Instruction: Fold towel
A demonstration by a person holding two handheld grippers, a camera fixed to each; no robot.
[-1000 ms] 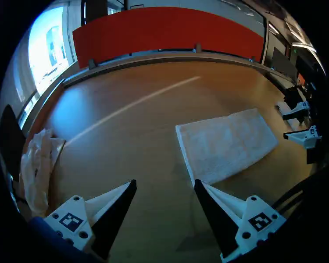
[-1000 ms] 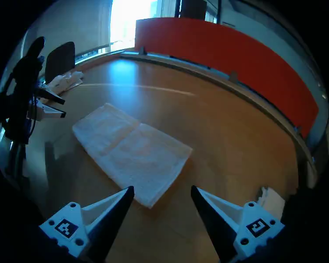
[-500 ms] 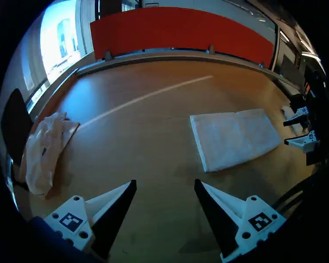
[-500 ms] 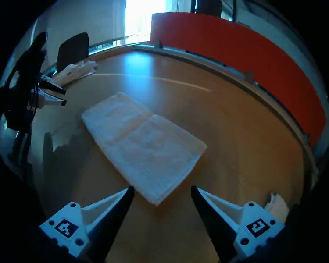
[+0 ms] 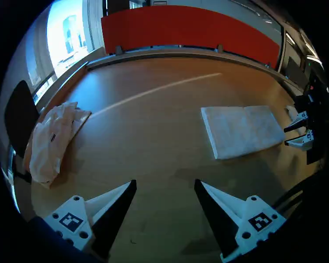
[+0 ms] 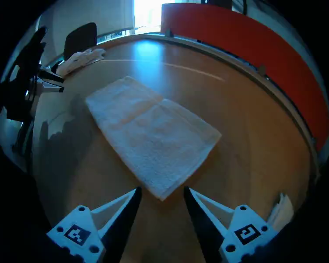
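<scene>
A white towel (image 6: 151, 131) lies folded flat on the wooden table (image 6: 234, 131), with a crease across its middle. My right gripper (image 6: 162, 193) is open, its fingers narrowed around the towel's near corner without pressing on it. In the left gripper view the towel (image 5: 243, 129) lies far off to the right. My left gripper (image 5: 164, 193) hangs open over bare table (image 5: 155, 131), holding nothing. The right gripper (image 5: 301, 131) shows beside the towel's right end. The left gripper (image 6: 48, 83) shows at the far left, held by a dark hand.
A crumpled pale cloth pile (image 5: 50, 138) lies at the table's left edge, beside a dark chair (image 5: 17, 118). A red partition (image 5: 186, 26) runs along the far side. Something white (image 6: 282, 211) sits at the table edge, right of my right gripper.
My left gripper has drawn back and swung left, so the towel sits farther right. My right gripper has moved in on the towel's near corner and its fingers have narrowed.
</scene>
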